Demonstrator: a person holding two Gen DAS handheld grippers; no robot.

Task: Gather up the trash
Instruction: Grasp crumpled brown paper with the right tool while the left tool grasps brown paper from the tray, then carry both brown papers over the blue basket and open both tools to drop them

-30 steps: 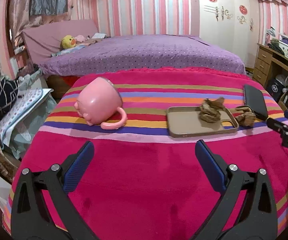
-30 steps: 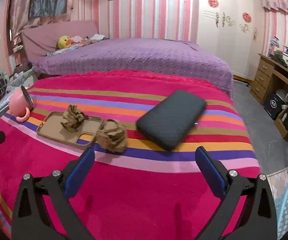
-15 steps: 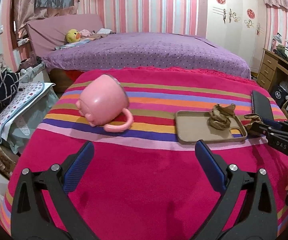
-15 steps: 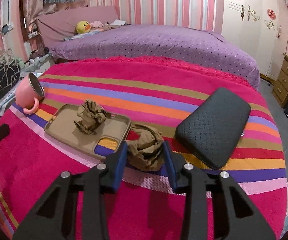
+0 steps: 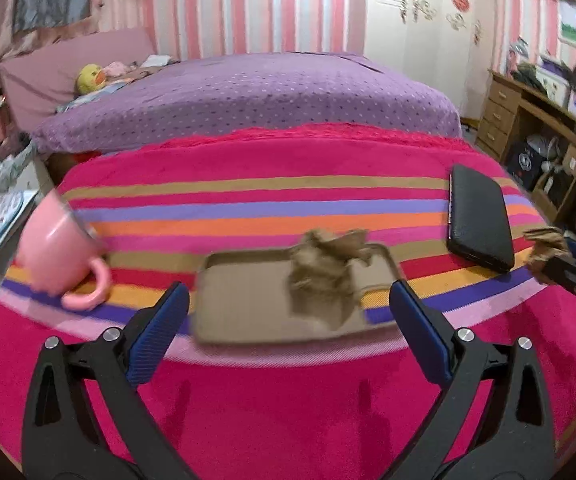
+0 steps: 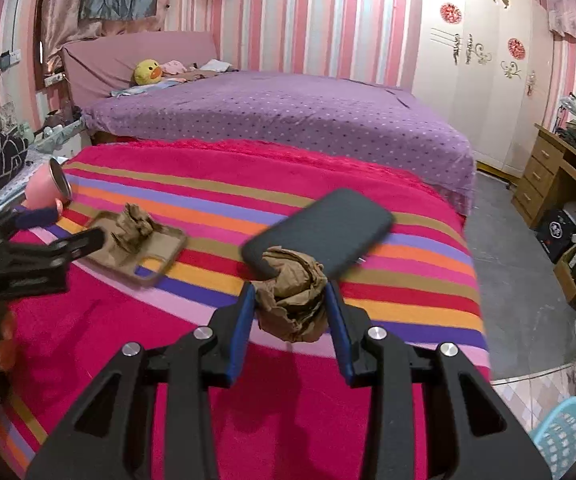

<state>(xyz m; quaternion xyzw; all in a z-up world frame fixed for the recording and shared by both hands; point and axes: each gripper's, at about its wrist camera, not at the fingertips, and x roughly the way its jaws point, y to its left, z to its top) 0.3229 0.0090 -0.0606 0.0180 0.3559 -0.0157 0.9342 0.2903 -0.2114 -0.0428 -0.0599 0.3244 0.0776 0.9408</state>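
Observation:
My right gripper [image 6: 290,300] is shut on a crumpled brown paper wad [image 6: 292,300], which hangs clear above the striped blanket [image 6: 208,360]. In the left wrist view that same wad [image 5: 543,246] shows at the far right in the right gripper's tips. A second brown paper wad [image 5: 321,276] lies on a tan phone case [image 5: 248,304], just ahead of my left gripper [image 5: 286,324], whose jaws stand wide open with nothing between them. In the right wrist view that second wad [image 6: 132,226] and the phone case [image 6: 156,258] sit at the left, with the left gripper's fingers [image 6: 84,242] close beside them.
A pink mug [image 5: 58,256] lies on its side at the blanket's left edge. A black phone [image 5: 479,220] rests to the right of the case. A light blue basket [image 6: 563,436] stands on the floor at the lower right. A purple bed [image 6: 288,120] lies behind, a wooden desk [image 6: 559,184] at right.
My right gripper closed on the nearer paper wad and lifted it off the blanket. My left gripper moved right, from in front of the mug to in front of the phone case.

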